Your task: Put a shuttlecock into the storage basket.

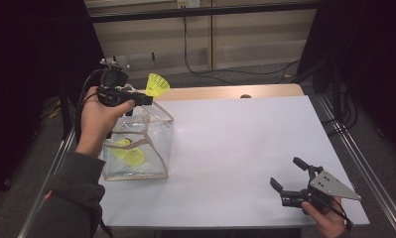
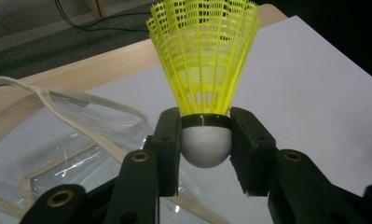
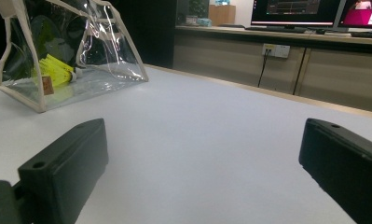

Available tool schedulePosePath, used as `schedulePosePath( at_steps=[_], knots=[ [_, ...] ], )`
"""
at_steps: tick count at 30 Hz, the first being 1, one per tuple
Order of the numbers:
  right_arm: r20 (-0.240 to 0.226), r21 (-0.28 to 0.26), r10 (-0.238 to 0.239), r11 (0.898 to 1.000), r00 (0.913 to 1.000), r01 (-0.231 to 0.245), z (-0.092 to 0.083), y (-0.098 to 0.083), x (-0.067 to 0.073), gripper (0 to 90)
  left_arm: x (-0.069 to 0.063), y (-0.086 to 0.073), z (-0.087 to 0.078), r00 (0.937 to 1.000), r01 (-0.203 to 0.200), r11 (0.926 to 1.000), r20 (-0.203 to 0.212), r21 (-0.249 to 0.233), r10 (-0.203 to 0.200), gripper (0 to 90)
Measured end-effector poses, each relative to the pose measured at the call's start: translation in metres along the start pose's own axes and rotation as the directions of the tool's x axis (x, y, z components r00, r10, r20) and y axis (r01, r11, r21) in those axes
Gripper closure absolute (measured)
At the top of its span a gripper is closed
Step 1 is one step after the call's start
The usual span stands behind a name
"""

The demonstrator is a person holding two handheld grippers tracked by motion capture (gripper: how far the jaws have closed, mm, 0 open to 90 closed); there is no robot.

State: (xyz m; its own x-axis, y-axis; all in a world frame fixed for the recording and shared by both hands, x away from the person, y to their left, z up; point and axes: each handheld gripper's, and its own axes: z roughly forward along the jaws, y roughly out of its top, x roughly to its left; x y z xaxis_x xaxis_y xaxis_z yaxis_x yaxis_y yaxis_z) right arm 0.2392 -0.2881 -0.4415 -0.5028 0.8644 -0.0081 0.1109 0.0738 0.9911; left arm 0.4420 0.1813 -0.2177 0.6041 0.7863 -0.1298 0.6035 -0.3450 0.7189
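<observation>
Shuttlecock (image 2: 203,60), yellow, gripped by its round cork in the left gripper (image 2: 205,144) at ten o'clock on the table (image 1: 235,148), above a clear bag (image 1: 156,144) holding more. Right gripper (image 1: 290,178) rests spread wide at four o'clock.

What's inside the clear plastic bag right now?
Two yellow plastic shuttlecocks lie on the floor of the clear plastic bag. Glare on its walls may hide anything more.
</observation>
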Motion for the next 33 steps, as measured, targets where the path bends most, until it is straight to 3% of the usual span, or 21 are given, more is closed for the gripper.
schedulePosePath(
  at_steps=[33],
  knots=[
    [-0.002,0.004,-0.001,1.0,1.0,0.001,0.0,0.0,0.0,1.1,0.019,-0.007,-0.009,0.9987,0.034,0.9994,-0.038,-0.008,-0.034,64.9]
  ],
)
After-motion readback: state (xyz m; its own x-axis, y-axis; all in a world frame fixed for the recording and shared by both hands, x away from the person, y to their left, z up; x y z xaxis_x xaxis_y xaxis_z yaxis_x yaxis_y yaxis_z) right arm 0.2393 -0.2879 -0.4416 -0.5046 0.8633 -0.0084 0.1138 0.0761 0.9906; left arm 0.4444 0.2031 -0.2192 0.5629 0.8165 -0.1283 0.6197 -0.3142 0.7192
